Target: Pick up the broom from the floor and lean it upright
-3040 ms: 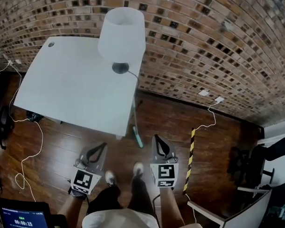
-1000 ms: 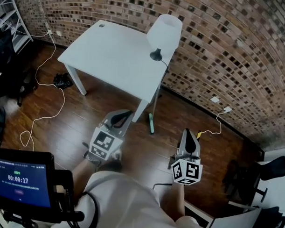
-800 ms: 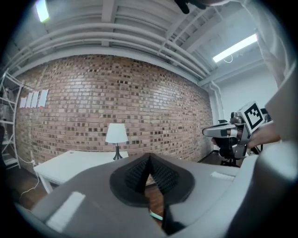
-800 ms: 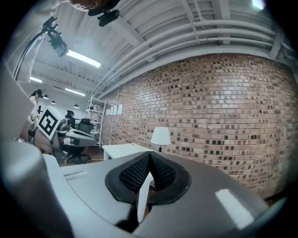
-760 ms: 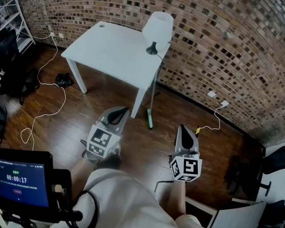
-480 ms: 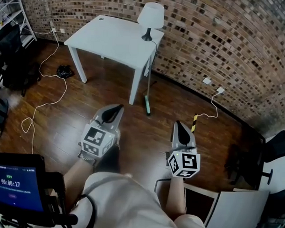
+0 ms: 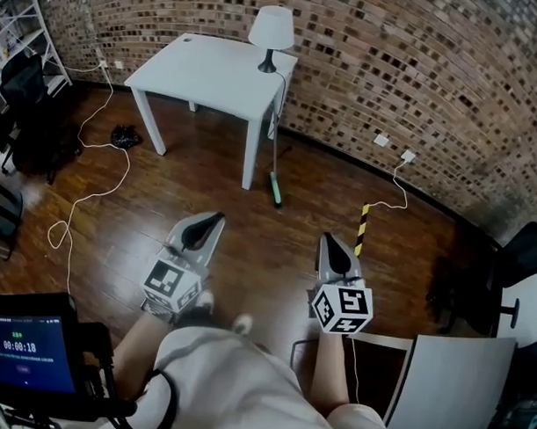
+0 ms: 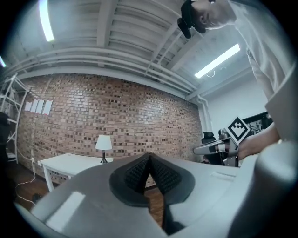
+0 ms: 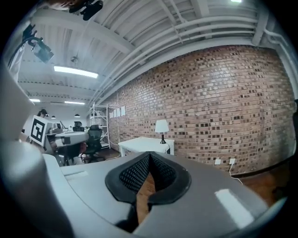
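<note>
The broom (image 7: 275,157) stands upright against the right edge of the white table (image 7: 212,62). Its thin handle runs up to the tabletop and its green head (image 7: 275,190) rests on the wood floor. My left gripper (image 7: 216,217) is shut and empty, well in front of the broom and to its left. My right gripper (image 7: 324,238) is also shut with nothing in it, in front of the broom and to its right. In the left gripper view the left gripper's (image 8: 149,155) pads meet at the tip. The right gripper's (image 9: 149,154) pads likewise meet in its own view.
A white lamp (image 7: 271,29) stands on the table by the brick wall (image 7: 414,74). Cables (image 7: 84,194) trail over the floor at left. A yellow-black strip (image 7: 361,230) lies right of the broom. Chairs (image 7: 522,262) stand at right, a white panel (image 7: 447,383) bottom right, a timer tablet (image 7: 22,350) bottom left.
The person has backed away from the table, so table, lamp and broom now sit farther off. Both grippers have come back with the person and stayed shut and empty.
</note>
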The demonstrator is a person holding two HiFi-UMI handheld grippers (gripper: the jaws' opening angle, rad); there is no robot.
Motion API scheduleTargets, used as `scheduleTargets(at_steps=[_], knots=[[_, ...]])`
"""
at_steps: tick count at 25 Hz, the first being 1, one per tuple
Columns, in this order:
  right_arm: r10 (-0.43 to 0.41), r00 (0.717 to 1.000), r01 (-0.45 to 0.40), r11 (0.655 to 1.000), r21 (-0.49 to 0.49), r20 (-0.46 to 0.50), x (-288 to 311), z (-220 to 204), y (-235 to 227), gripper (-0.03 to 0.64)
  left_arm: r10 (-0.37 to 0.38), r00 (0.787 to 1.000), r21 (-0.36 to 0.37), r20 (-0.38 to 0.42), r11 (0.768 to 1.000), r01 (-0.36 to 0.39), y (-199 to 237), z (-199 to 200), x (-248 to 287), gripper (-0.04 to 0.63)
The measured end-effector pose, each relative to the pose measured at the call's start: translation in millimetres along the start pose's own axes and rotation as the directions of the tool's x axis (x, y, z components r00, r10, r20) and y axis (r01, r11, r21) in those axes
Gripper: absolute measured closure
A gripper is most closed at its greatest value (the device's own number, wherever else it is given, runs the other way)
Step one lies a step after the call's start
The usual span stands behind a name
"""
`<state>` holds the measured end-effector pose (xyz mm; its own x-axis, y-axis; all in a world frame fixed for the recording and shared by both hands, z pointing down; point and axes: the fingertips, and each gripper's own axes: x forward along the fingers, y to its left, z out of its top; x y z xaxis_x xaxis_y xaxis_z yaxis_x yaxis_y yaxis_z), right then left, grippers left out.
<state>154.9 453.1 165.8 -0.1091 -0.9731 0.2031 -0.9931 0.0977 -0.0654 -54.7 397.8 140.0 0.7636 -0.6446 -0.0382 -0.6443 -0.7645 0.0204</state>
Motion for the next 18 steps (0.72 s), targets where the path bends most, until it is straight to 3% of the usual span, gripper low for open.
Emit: scheduleTargets(at_steps=[4,9,14,18], knots=[[-0.023,1.0,0.023,1.0,-0.007,-0.018,-9.1,-6.4,-3.6,0.604,-0.016,0.999,-0.015,-0.033,1.0,0.016,-5.2,-7.7,-1.9,0.595],[-0.025,0.999,0.024,1.0,0.014,0.021,-10.7,0.3,7.5,0.605,0.044,0.997,-0.004,-0.059,0.999,-0.045,13.7,-9.0,-5.7,0.595],[0.019,0.999,-0.021,0.999,0.037,0.044,-2.1,4.9,27.3,0.604,-0.047,0.996,-0.025,-0.071,0.999,0.046,8.0,-10.1,-8.4,0.595],[0.008,0.999,-0.008,1.0,0.007,0.032,0.8,5.1,38.9,0.606,-0.052,0.995,0.01,-0.082,0.999,0.053,7.2,-13.7,-13.5,0.595]])
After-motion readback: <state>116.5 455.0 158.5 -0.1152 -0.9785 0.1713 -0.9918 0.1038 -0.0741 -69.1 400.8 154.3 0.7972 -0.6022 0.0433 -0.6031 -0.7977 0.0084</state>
